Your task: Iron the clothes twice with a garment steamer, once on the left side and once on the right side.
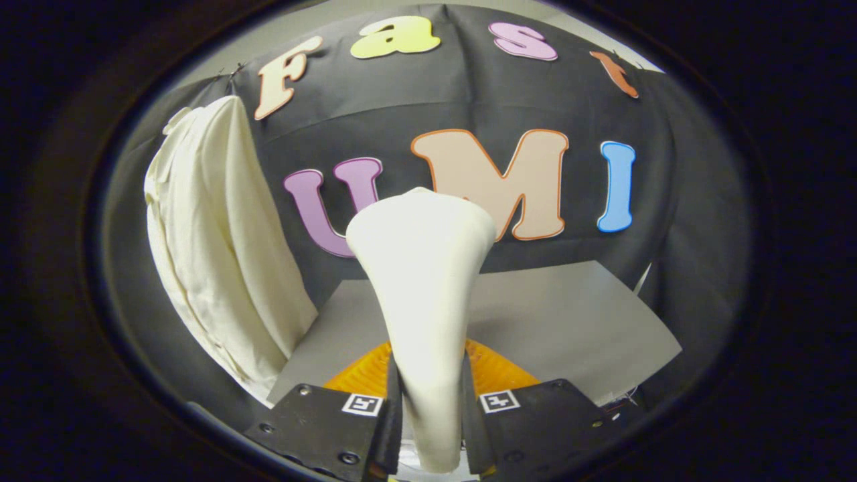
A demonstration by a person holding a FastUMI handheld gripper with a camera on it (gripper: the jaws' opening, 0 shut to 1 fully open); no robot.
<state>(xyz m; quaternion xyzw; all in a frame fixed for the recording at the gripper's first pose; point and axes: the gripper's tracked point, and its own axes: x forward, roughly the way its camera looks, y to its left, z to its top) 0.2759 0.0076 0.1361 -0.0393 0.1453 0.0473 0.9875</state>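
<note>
White plastic steamer (422, 294) clamped betw. both fingers of gripper (430, 415), handle low, wide head up, above the orange base (492, 371) on grey table (576, 314). Cream garment (214, 234) hangs on booth wall, well off to the left, untouched. Risk: hold is narrow vs. top-heavy head, so it may pivot or slip during swing to cloth.

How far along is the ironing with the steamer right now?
Done: the gripper is shut on the white garment steamer, gripped by its handle between the fingers. In hand: the steamer points at the black wall, well to the right of the hanging cream garment. Left: apparently both passes, left side and right side.
</note>
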